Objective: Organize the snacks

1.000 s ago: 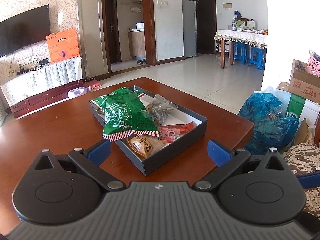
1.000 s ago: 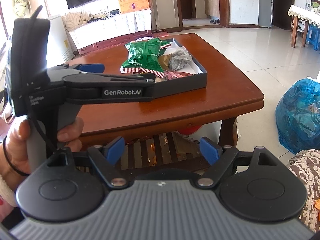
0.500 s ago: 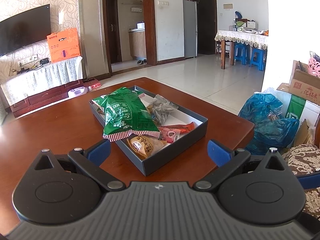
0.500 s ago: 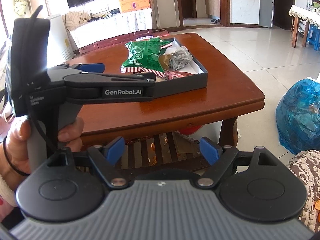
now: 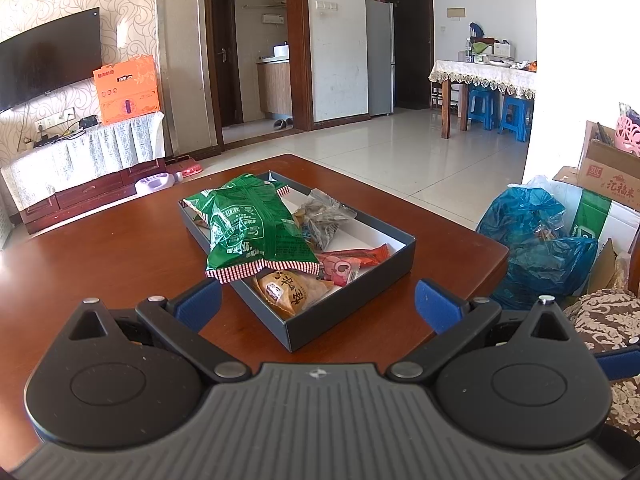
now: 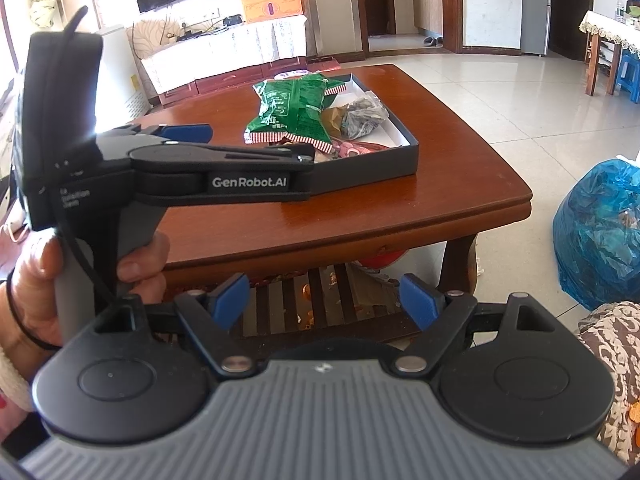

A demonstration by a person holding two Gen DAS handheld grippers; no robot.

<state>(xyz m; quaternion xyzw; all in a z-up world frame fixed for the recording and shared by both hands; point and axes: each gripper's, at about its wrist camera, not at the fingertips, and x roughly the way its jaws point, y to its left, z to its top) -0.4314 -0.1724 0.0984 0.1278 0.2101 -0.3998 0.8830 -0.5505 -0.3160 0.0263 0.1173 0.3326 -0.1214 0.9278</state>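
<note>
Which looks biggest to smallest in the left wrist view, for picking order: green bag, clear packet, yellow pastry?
1. green bag
2. clear packet and yellow pastry: look alike, and the pastry is partly covered, so unranked.

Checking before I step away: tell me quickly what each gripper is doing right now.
Left gripper: open, fingers spread wide, holding nothing.
Right gripper: open, holding nothing.

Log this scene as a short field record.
surface: wooden table
container: dark tray on the table
in tray: green bag on top, clear packet, pink packet, yellow packet
left gripper: open, empty, short of the tray
right gripper: open, empty, off the table's edge
</note>
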